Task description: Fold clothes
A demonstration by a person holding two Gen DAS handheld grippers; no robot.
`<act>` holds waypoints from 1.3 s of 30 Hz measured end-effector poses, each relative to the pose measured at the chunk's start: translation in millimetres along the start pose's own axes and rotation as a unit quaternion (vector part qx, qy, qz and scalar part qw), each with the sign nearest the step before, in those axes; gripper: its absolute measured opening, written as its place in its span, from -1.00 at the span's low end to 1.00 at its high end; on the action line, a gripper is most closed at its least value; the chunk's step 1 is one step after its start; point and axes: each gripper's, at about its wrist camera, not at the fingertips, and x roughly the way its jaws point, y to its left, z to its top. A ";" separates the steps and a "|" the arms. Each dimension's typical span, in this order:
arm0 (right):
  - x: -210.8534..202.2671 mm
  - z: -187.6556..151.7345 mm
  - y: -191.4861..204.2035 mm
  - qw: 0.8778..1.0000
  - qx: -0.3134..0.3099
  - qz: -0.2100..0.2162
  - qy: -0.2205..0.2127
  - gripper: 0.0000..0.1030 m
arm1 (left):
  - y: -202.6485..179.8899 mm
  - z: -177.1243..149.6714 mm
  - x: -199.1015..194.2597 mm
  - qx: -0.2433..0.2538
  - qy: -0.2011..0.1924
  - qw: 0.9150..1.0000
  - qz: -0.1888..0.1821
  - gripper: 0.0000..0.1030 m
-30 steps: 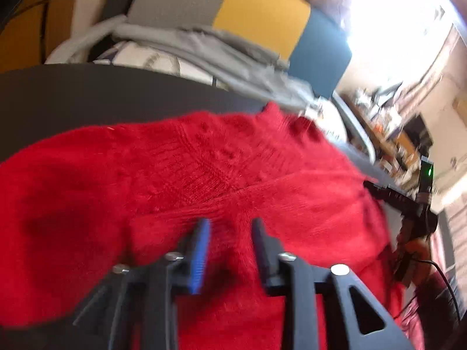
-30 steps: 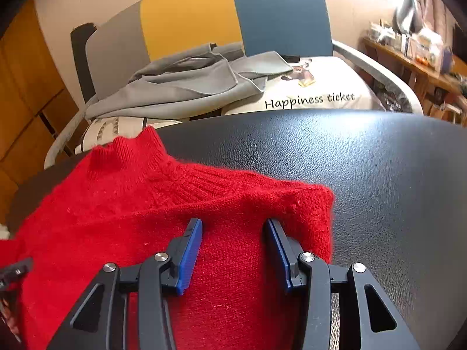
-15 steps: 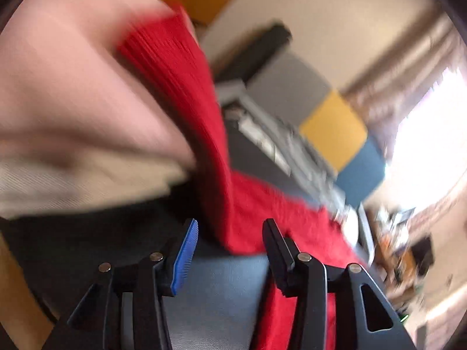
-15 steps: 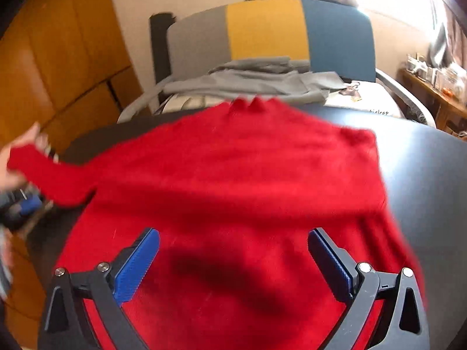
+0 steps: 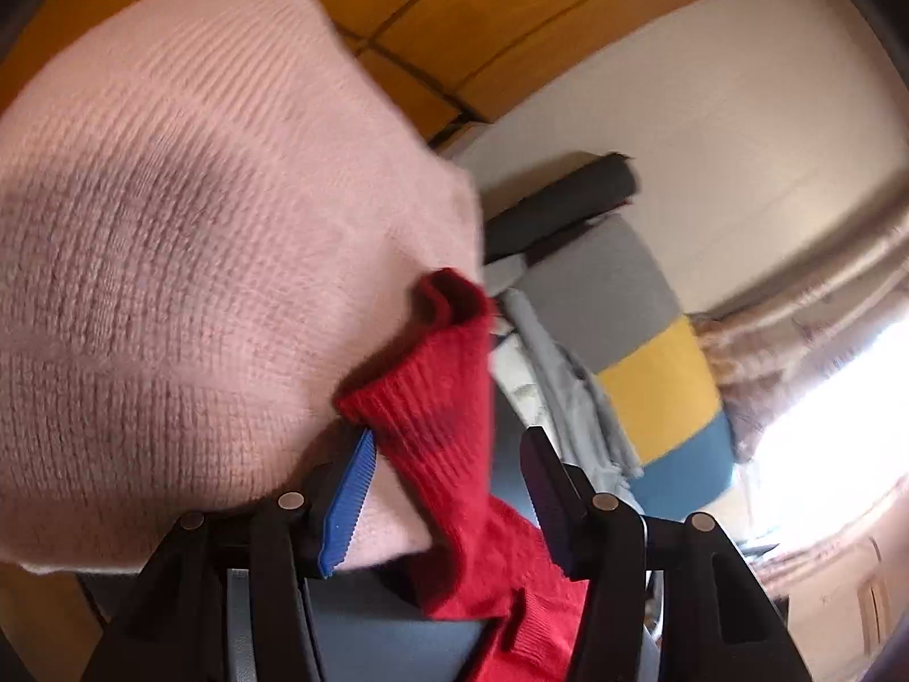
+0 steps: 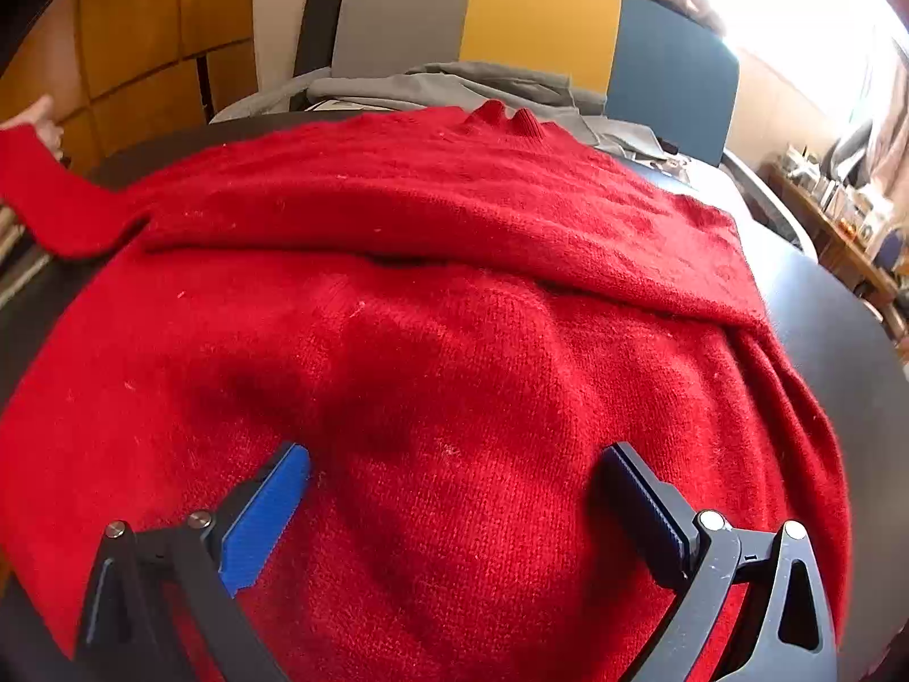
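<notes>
The red sweater (image 6: pixel 466 375) lay spread on the dark table (image 6: pixel 841 341), collar toward the chair (image 6: pixel 540 23), with its upper part folded into a soft ridge across the body and one sleeve (image 6: pixel 51 199) stretched off to the left edge. The right gripper (image 6: pixel 454 517) hovered over the lower body with its jaws wide apart, nothing between the pads. In the left wrist view the left gripper (image 5: pixel 449 489) had the ribbed cuff (image 5: pixel 437 375) of that sleeve between its jaws, which were opening; the cuff brushed the blue pad (image 5: pixel 349 503) and stood clear of the other, so it looked draped rather than pinched. A pink knit (image 5: pixel 187 250) filled the space beside it; whether that was a sleeve on the person or another garment could not be told. The sweater seemed light, limp and fuzzy, likely to cling to itself and sag wherever it was not carried. Doubled or ribbed parts, such as cuff, hem or shoulder seam, would probably give the firmest bite; a pinch in the loose mid-body would likely only pull up a peak.
</notes>
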 end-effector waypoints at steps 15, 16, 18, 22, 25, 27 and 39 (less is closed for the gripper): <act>51.0 123.3 -34.1 0.996 0.067 -0.052 -0.013 0.97 | -8.2 3.8 19.4 -0.034 0.006 0.999 0.035 0.04; 63.2 126.2 -35.4 0.996 0.070 -0.056 0.001 0.97 | -7.0 4.2 21.4 -0.039 0.010 0.999 0.036 0.04; 80.9 121.1 -34.3 0.996 0.071 -0.055 0.021 0.97 | -5.6 4.4 25.3 -0.048 0.014 0.998 0.040 0.04; 89.7 108.8 -36.2 0.996 0.078 -0.051 0.015 1.00 | -8.6 -0.7 26.8 -0.043 0.009 0.998 0.049 0.04; 90.0 108.1 -37.5 0.996 0.078 -0.049 0.012 1.00 | -19.0 -2.9 30.1 -0.017 -0.005 0.998 0.059 0.01; 89.8 107.7 -37.0 0.996 0.077 -0.050 0.009 1.00 | -24.6 -5.9 32.3 0.003 -0.010 0.998 0.067 -0.04; 88.5 106.0 -38.9 0.996 0.081 -0.045 0.002 1.00 | -20.4 -15.6 34.2 -0.030 0.014 0.998 0.051 -0.02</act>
